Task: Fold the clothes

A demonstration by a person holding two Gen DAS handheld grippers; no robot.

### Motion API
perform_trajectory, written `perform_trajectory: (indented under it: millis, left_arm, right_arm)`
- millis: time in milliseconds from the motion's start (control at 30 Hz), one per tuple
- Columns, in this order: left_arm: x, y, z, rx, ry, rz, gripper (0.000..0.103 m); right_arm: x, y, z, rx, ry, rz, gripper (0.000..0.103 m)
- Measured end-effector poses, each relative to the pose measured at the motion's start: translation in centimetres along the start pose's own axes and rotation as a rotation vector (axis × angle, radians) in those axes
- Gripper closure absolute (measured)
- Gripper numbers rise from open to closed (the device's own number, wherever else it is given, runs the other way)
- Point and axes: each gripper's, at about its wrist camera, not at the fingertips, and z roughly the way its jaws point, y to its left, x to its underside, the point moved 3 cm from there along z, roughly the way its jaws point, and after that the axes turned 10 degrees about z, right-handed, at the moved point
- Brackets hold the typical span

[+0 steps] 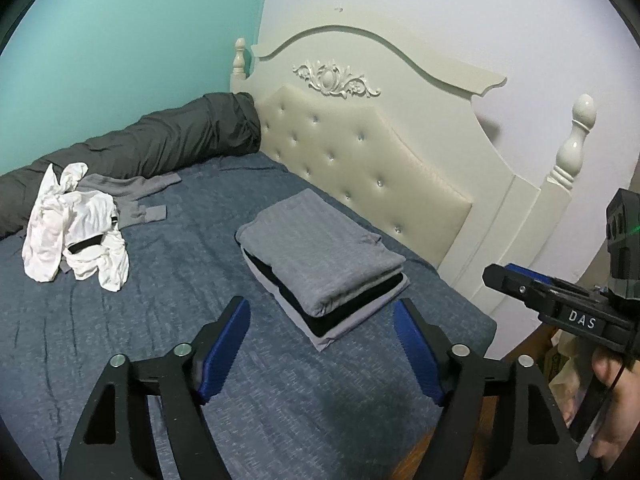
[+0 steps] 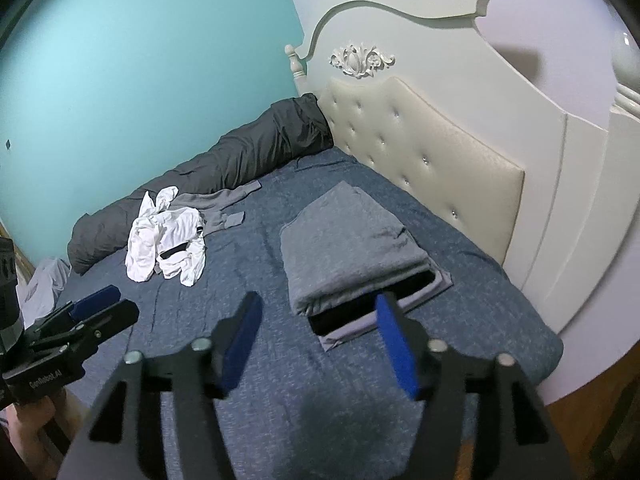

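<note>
Grey knit top (image 1: 320, 248) is sitting folded on top of the stack (image 2: 360, 280), with a black garment (image 1: 344, 312) and a lighter grey one (image 2: 344, 334) peeking out underneath it. The whole pile is lying on the blue bedspread (image 1: 120, 320), fairly close to the cream tufted headboard (image 1: 360, 152).

Left gripper (image 1: 320, 344) is hanging over the bedspread just in front of the stack, blue pads spread wide and nothing sitting between them. Right gripper (image 2: 320, 344) is doing the same thing from its side: jaws standing apart, not gripping any cloth, though its right pad is overlapping the front edge of the pile in the right wrist view, and I can't tell if it's actually touching.

Over to the left a crumpled white garment (image 1: 76, 228) is waiting in a heap, partly lying on a flat grey piece (image 1: 132, 192). Behind those, a dark grey rolled blanket (image 1: 160, 140) is running along the teal wall (image 1: 120, 40).

A hand (image 1: 616, 404) is showing at the right edge of the left wrist view, holding the other gripper's handle.
</note>
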Motion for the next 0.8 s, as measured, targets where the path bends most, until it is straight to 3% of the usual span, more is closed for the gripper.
perform_trajectory:
  millis: [367, 533, 800]
  left_arm:
    - [1.0, 0.4, -3.0, -0.013, -0.024, 0.017, 0.001]
    - [1.8, 1.0, -4.1, -0.031, -0.038, -0.001, 0.000]
    - [3.5, 1.7, -5.2, -0.045, -0.045, -0.021, 0.000]
  right_arm:
    - [1.6, 0.8, -2.6, 0.077, -0.060, 0.028, 0.015]
    - [2.7, 1.3, -3.5, 0.094, -0.076, 0.027, 0.006]
    - [4.5, 2.5, -4.6, 0.074, -0.083, 0.016, 0.005]
